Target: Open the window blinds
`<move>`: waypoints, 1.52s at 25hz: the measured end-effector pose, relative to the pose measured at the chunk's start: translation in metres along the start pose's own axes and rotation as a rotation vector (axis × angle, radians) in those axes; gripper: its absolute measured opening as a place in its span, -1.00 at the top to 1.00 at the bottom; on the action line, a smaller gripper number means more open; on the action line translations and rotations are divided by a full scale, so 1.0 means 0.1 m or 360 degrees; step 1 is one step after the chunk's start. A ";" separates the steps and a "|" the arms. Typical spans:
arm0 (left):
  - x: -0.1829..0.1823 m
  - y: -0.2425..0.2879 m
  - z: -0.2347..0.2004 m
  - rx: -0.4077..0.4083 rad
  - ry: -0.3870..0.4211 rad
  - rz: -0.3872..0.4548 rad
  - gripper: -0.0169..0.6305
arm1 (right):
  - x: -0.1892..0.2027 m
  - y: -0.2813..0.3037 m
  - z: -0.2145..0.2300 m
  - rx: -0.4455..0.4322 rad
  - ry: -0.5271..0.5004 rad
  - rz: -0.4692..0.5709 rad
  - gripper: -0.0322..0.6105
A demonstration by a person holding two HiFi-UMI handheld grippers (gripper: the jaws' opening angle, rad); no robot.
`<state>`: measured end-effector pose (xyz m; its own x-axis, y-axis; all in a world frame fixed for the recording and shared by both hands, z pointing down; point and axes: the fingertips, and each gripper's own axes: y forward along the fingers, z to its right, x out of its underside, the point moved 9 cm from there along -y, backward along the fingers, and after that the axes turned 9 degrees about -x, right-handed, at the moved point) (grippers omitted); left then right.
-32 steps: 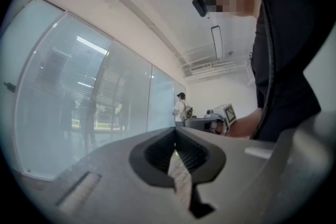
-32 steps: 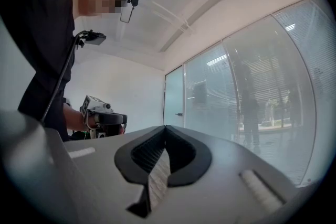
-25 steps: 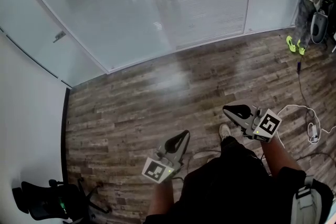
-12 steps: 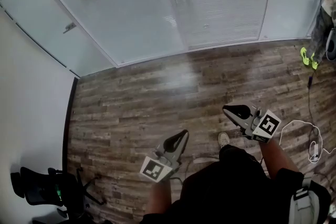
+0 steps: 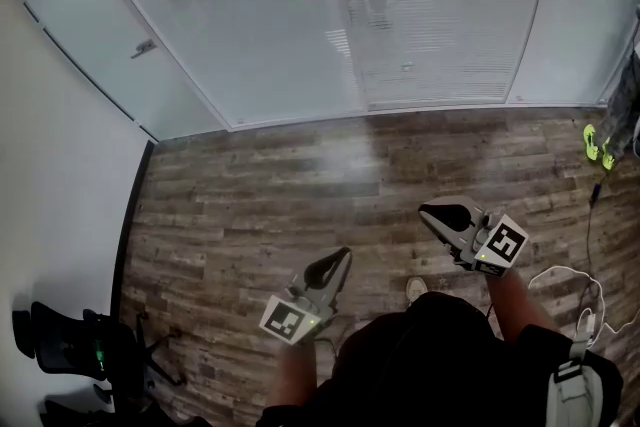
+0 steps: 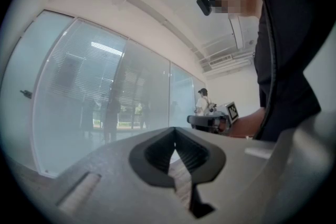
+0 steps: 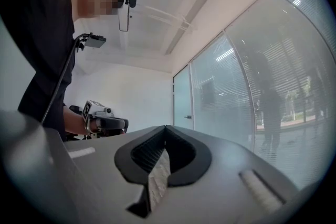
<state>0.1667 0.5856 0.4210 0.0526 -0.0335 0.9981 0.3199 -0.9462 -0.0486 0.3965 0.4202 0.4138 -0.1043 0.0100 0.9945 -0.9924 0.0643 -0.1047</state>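
**Window blinds [image 5: 420,15] well ahead of closed, empty jaws**

Lowered behind the glass wall [image 5: 250,65], across a stretch of wooden floor [image 5: 250,205], well apart from both grippers. Left gripper [image 5: 340,260] and right gripper [image 5: 432,213] side by side, roughly level, aimed toward the glass. Both pairs of jaws pressed together, nothing between them.

We held the left gripper [image 5: 338,262] and the right gripper [image 5: 432,213] low over the wood-plank floor [image 5: 250,205], well apart, both pointing toward the glass wall [image 5: 250,45]. Each gripper's jaws appeared closed, with nothing between them. The window blinds [image 5: 430,35] hung lowered behind the glass, slats horizontal. A black office chair [image 5: 70,350] stood at lower left. Another person's neon-yellow shoes [image 5: 597,143] showed at the right edge.
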 end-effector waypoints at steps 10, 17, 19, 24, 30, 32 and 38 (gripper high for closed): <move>0.05 0.59 -0.12 -0.0059 0.0048 -0.0034 0.93 | -0.03 -0.20 0.58 -0.0037 0.0006 -0.0008 0.88; 0.05 0.94 -0.20 -0.0105 0.0086 -0.0035 0.93 | 0.00 -0.36 0.88 -0.0053 0.0031 0.0009 0.88; 0.05 1.02 -0.21 -0.0115 0.0086 -0.0020 0.93 | 0.03 -0.41 0.95 -0.0061 0.0037 0.0006 0.88; 0.02 1.18 -0.27 -0.0150 0.0100 -0.0005 0.93 | 0.04 -0.49 1.12 -0.0062 0.0046 0.0027 0.88; 0.00 1.37 -0.27 -0.0176 0.0157 -0.0018 0.93 | 0.13 -0.61 1.35 -0.0079 0.0084 0.0046 0.88; 0.01 1.40 -0.24 -0.0176 0.0156 -0.0033 0.93 | 0.15 -0.63 1.37 -0.0084 0.0094 0.0039 0.88; 0.06 1.49 -0.15 -0.0161 0.0157 -0.0069 0.93 | 0.22 -0.68 1.42 -0.0107 0.0108 0.0021 0.88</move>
<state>0.2002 0.4398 0.4204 -0.0544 -0.0185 0.9983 0.2224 -0.9749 -0.0059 0.4522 0.2747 0.4434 -0.1103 0.0787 0.9908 -0.9842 0.1303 -0.1199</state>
